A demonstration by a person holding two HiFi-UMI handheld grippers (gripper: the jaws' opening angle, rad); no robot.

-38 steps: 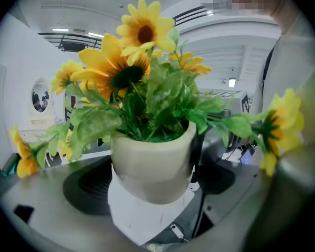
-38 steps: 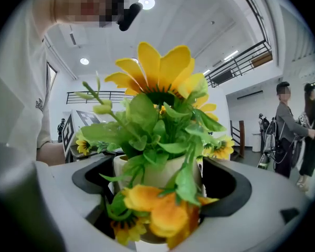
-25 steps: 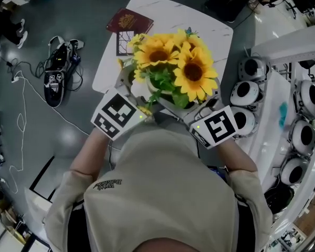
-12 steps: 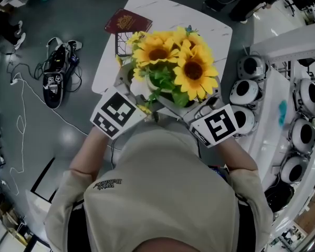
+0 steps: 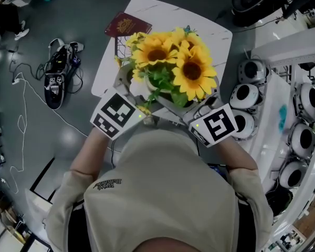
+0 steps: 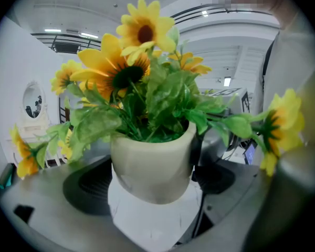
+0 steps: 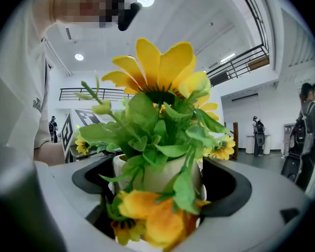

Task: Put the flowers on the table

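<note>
A bunch of yellow sunflowers (image 5: 170,67) with green leaves stands in a cream pot (image 6: 152,164). I hold it in the air above the near edge of a white marble-look table (image 5: 212,33). My left gripper (image 5: 128,85) reaches in from the left and my right gripper (image 5: 202,106) from the right. In the left gripper view the pot sits between the two dark pads of the left gripper (image 6: 153,180). The right gripper (image 7: 160,182) likewise holds the pot (image 7: 160,175) between its pads, partly hidden by a drooping flower. In the head view the blooms hide the pot.
A dark red book (image 5: 127,24) lies on the table's far left corner, over a patterned card. A pair of shoes (image 5: 56,77) and a white cable (image 5: 21,119) lie on the grey floor at left. Round white devices (image 5: 247,96) line a white bench at right.
Almost nothing: both grippers and the flowers hold the same place over the table's near edge, and the head view has drifted slightly.
</note>
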